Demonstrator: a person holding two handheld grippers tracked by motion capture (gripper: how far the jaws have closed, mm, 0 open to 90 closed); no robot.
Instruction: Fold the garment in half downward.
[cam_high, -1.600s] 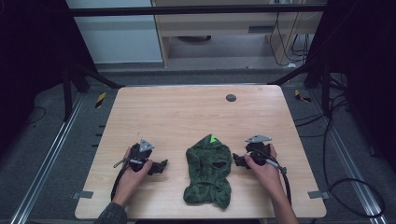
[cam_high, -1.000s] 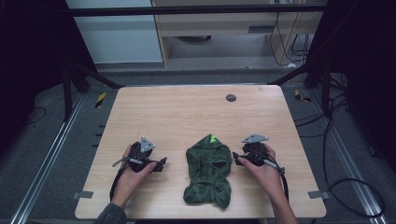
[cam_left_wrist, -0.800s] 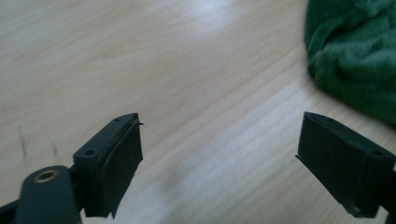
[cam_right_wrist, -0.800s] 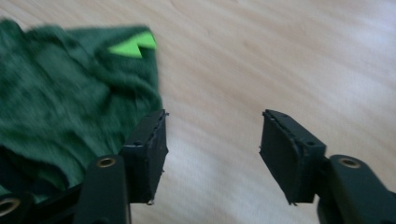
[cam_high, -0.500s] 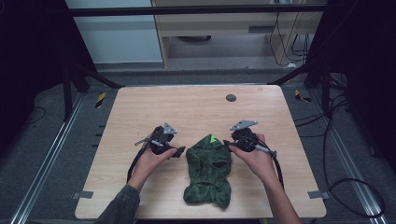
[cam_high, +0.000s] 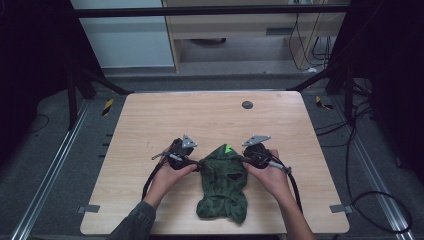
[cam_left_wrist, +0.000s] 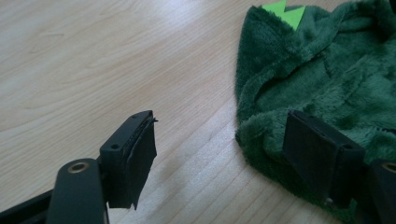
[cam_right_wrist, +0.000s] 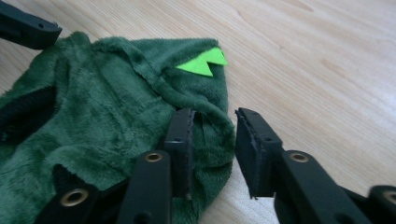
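Lying crumpled, fuzzy green garment (cam_high: 222, 182), lime spikes; both grippers' jaws closing around edges, not yet pinching.

Black-jawed hand-held gripper (cam_high: 199, 163); dark sleeve (cam_high: 134, 224)

Light wood worktop (cam_high: 150, 125) with a fuzzy green garment (cam_high: 222, 182) lying flat on it, sitting right between the two sets of fingers. Small dark round disc (cam_high: 247, 104) sits well beyond the fingers, toward the far edge.
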